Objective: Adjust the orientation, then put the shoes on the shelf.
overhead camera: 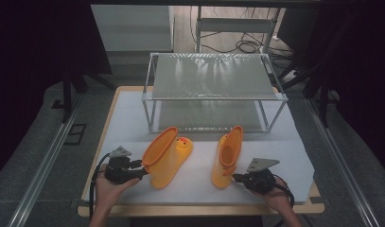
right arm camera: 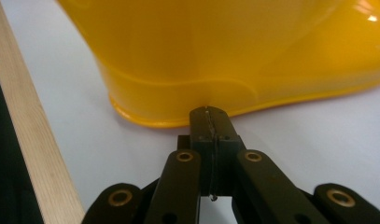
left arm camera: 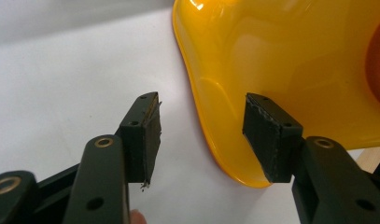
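Note:
Two glossy yellow rubber boots lie on the white table top [overhead camera: 294, 156]. The left boot [overhead camera: 167, 156] rests on its side with its orange-lined opening toward my left gripper [overhead camera: 141, 166]. In the left gripper view that gripper [left arm camera: 207, 128] is open; the boot's rim [left arm camera: 211, 121] lies just beyond its right pad [left arm camera: 267, 135], and I cannot tell whether they touch. The right boot [overhead camera: 228, 158] stands nearer my right gripper [overhead camera: 236, 178]. My right gripper [right arm camera: 210, 114] is shut with nothing between its pads, its tips right at the boot's lower edge [right arm camera: 178, 88].
A metal-framed two-level shelf rack [overhead camera: 214, 90] stands at the back of the table. The table's wooden front edge [right arm camera: 38, 140] runs close beside my right gripper. Cables [overhead camera: 242, 45] lie on the floor behind the rack.

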### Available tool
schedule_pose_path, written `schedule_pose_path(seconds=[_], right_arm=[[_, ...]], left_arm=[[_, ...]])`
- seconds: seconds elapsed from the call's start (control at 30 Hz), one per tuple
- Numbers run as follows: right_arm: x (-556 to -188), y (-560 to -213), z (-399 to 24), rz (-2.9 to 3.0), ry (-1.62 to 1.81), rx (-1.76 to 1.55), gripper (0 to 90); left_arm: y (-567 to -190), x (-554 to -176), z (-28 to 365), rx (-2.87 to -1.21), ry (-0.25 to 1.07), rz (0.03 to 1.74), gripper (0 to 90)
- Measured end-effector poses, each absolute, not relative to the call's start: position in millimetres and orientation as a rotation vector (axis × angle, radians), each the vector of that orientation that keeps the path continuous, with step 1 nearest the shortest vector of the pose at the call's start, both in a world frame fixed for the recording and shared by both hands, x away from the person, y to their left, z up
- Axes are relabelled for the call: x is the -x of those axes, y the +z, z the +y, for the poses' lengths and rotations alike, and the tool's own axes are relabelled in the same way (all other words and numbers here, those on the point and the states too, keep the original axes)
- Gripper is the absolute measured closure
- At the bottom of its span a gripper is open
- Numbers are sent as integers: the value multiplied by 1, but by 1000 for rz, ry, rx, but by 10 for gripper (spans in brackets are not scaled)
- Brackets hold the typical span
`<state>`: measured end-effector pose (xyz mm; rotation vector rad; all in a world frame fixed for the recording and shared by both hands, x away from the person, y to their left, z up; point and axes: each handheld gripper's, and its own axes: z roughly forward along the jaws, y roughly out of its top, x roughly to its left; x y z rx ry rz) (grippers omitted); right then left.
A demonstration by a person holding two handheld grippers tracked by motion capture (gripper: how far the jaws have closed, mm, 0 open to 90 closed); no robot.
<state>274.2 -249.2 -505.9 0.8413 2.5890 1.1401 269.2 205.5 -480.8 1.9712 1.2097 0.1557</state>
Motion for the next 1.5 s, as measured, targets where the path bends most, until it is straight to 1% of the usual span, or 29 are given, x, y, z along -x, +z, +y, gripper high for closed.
schedule_pose_path(seconds=[0.27, 0.37, 0.47, 0.53, 0.57, 0.6, 0.63, 0.7, 0.83, 0.87, 0.9, 0.97, 1.0, 1.07, 1.1, 1.23, 1.43, 1.5], right_arm=[[-276, -507, -229, 2592, 1140, -799, 895], [-276, -506, -233, 2576, 1154, -808, 894], [-274, -501, -255, 2500, 1200, -889, 880], [-275, -502, -272, 2444, 1212, -964, 823], [-275, -502, -272, 2444, 1212, -964, 823], [-275, -502, -282, 2400, 1214, -1015, 780], [-277, -504, -298, 2331, 1191, -1097, 709], [-279, -505, -311, 2267, 1165, -1182, 621], [-282, -508, -327, 2201, 1160, -1274, 527], [-282, -508, -327, 2201, 1160, -1274, 527], [-283, -508, -331, 2188, 1155, -1314, 488], [-283, -509, -332, 2184, 1151, -1321, 476], [-284, -509, -334, 2169, 1147, -1350, 437], [-284, -509, -334, 2167, 1144, -1356, 426], [-285, -509, -334, 2156, 1141, -1377, 393], [-286, -509, -335, 2136, 1133, -1394, 363], [-285, -508, -337, 2109, 1150, -1400, 360], [-284, -508, -338, 2107, 1150, -1403, 361]], left_arm=[[-480, -269, 207, -1967, 155, 1206, 463], [-480, -269, 207, -1967, 155, 1207, 463], [-480, -268, 208, -1963, 155, 1207, 463], [-479, -268, 208, -1958, 156, 1207, 463], [-479, -268, 208, -1958, 156, 1207, 463], [-479, -268, 209, -1958, 156, 1207, 463], [-479, -268, 209, -1957, 156, 1209, 462], [-479, -268, 209, -1958, 156, 1211, 462], [-480, -268, 210, -1958, 155, 1213, 462], [-480, -268, 210, -1958, 155, 1213, 462], [-479, -267, 210, -1958, 154, 1214, 462], [-479, -267, 210, -1958, 153, 1213, 463], [-479, -267, 210, -1958, 153, 1212, 467], [-478, -266, 210, -1953, 149, 1212, 469], [-478, -266, 210, -1953, 144, 1212, 471], [-475, -265, 210, -1952, 135, 1215, 470], [-461, -264, 214, -1936, 121, 1215, 461], [-450, -264, 219, -1950, 98, 1207, 462]])
